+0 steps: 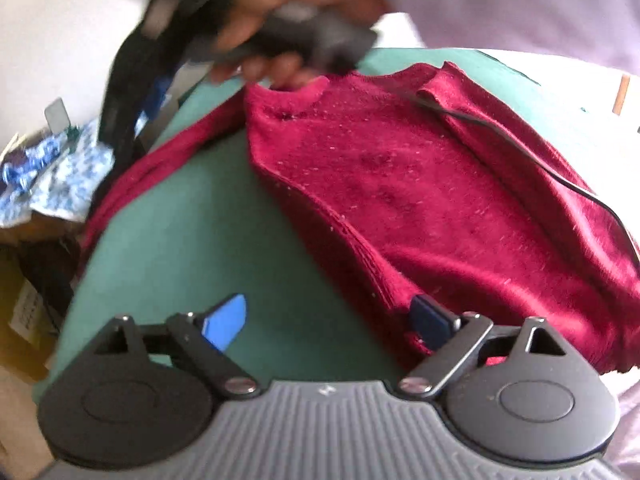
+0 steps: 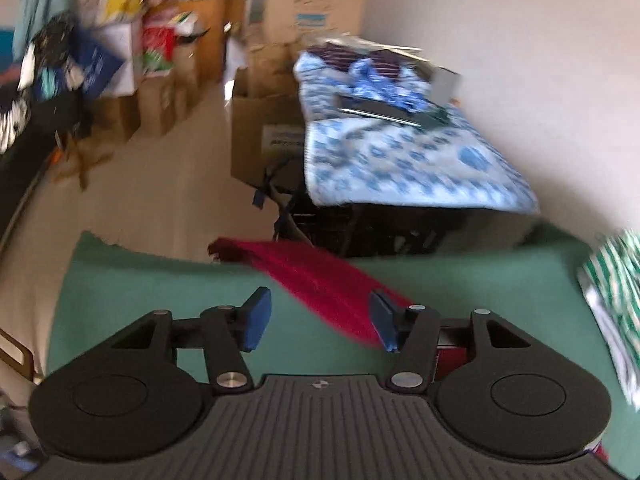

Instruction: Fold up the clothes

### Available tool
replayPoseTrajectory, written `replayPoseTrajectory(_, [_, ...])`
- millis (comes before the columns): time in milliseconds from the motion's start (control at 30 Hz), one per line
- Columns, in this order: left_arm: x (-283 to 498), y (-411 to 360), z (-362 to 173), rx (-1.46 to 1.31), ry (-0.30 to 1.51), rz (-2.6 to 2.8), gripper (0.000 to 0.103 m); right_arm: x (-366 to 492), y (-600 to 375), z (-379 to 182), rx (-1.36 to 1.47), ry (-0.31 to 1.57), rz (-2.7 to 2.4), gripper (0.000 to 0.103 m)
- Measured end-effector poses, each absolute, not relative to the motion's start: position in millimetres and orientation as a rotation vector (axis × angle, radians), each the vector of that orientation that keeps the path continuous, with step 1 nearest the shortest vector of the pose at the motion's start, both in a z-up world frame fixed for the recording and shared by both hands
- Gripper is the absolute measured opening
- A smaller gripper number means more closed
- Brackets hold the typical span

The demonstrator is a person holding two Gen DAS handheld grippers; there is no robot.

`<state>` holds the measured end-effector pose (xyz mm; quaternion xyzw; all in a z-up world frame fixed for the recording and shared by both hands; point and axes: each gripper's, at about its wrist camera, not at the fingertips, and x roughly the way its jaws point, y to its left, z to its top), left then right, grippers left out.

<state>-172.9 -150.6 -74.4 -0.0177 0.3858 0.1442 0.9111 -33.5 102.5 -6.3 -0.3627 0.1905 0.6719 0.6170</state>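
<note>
On the green counter [image 1: 180,208] your red sweater [image 1: 420,200] lies spread flat, its neckline at the far edge and its hem close to your left gripper [image 1: 330,322]. That gripper's jaws stand wide apart with nothing between them; the left blue pad [image 1: 226,320] hangs over bare green, and the right pad [image 1: 430,320] is touching the near corner of the sweater's hem. One sleeve [image 1: 152,176] stretches away from the body toward the counter's left edge. A thin black cable [image 1: 520,148] runs across the sweater's right side.

At the neckline your hand [image 1: 276,12] holds the right gripper, which is blurred in the left view. In its own view the right gripper [image 2: 320,322] is open as well, nothing clamped. The red sleeve [image 2: 312,276] runs slantwise between its pads: the right pad [image 2: 382,322] is against the cloth, the left pad [image 2: 256,318] stands clear of it over the green.

Near the counter's right edge lies a green-and-white striped garment [image 2: 612,304]. Beyond the counter a blue-patterned cloth [image 2: 400,160] covers another surface with a few things on it, too blurred to name, and cardboard boxes [image 2: 280,40] are stacked behind that along the wall.
</note>
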Motion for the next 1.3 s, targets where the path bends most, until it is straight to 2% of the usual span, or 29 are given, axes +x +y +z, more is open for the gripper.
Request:
replayPoseTrajectory(233, [-190.9, -76.0, -77.2, -0.117, 0.825, 0.252, 0.095, -82.4, 178.0, -40.1, -1.151, 0.385, 1.59, 0.057])
replayPoseTrajectory(333, [-194.8, -52.4, -77.2, -0.159, 0.821, 0.23, 0.095, -95.5, 199.4, -54.2, -1.258, 0.365, 1.551, 0.05])
replayPoseTrajectory(400, [-197.8, -43.6, -76.8, -0.155, 0.812, 0.217, 0.095, -93.2, 212.1, -59.2, -1.262, 0.439, 1.523, 0.036])
replayPoseTrajectory(433, [-198.9, -39.8, -76.9, -0.153, 0.809, 0.209, 0.095, -92.2, 216.3, -59.8, -1.252, 0.468, 1.515, 0.015])
replayPoseTrajectory(467, [-199.2, -37.0, -77.5, -0.151, 0.81, 0.201, 0.096, -91.5, 217.8, -58.0, -1.226, 0.48, 1.51, 0.007])
replayPoseTrajectory(733, [-185.9, -25.2, -79.0, -0.147, 0.81, 0.117, 0.096, -36.3, 190.3, 21.5, -0.729, 0.539, 1.393, 0.006])
replayPoseTrajectory(933, [-162.9, -35.5, -75.9, -0.095, 0.795, 0.021, 0.098, 66.0, 87.6, 83.5, -0.118, 0.67, 1.166, 0.004])
replayPoseTrajectory(1100, [-134.9, -52.0, -72.0, -0.02, 0.789, -0.05, 0.099, 119.9, -27.4, 88.9, 0.282, 0.683, 0.971, 0.004])
replayPoseTrajectory(1300, [-98.1, -68.3, -71.7, -0.002, 0.806, -0.063, 0.1, 138.2, -137.4, 71.7, 0.444, 0.639, 0.797, 0.004])
